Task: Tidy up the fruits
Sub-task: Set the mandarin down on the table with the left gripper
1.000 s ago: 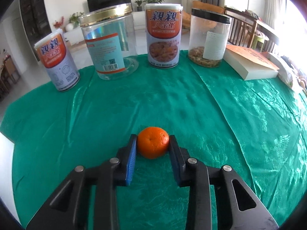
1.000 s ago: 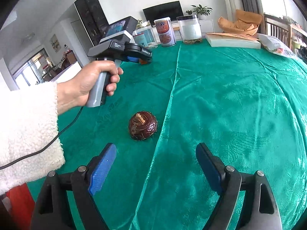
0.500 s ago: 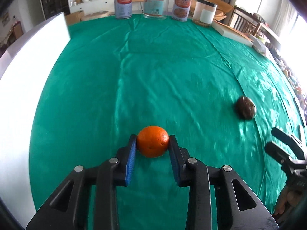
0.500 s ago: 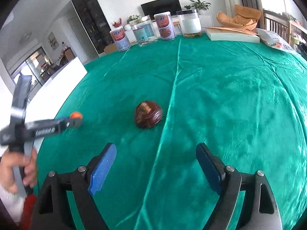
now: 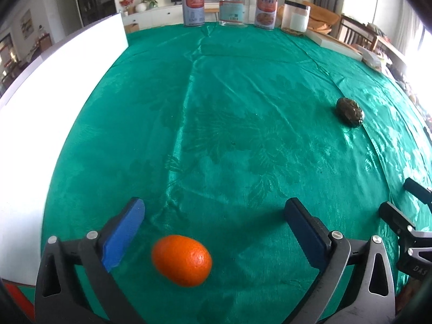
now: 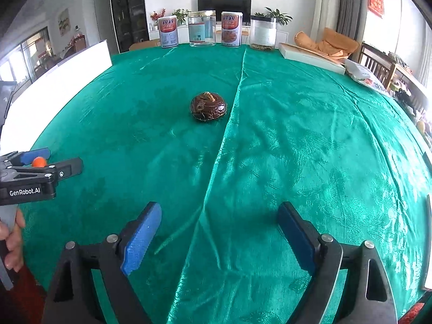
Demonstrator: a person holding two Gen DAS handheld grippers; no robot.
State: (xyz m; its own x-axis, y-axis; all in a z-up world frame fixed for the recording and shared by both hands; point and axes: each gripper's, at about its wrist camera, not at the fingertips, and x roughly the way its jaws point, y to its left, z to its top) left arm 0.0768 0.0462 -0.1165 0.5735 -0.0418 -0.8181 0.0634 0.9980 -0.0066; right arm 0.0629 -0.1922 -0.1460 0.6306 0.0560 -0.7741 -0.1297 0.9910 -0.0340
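An orange mandarin point(image 5: 181, 260) lies on the green tablecloth between the spread fingers of my left gripper point(image 5: 216, 221), which is open and touches nothing. The mandarin also shows small in the right wrist view point(image 6: 39, 161), inside the left gripper point(image 6: 52, 159). A dark brown round fruit point(image 6: 208, 106) sits mid-table, well ahead of my right gripper point(image 6: 218, 226), which is open and empty. The same brown fruit shows at the right of the left wrist view point(image 5: 349, 109).
Two printed cans point(image 6: 168, 32) point(image 6: 231, 29), a clear jar point(image 6: 202, 28) and a lidded container point(image 6: 263, 32) stand along the far edge. A flat white box point(image 6: 310, 58) lies at the far right. A white board point(image 5: 54, 81) borders the left side.
My left gripper opened and let go of the mandarin, which now lies on the cloth near the front left edge. The right gripper stayed open, and the brown fruit now lies farther ahead of it.
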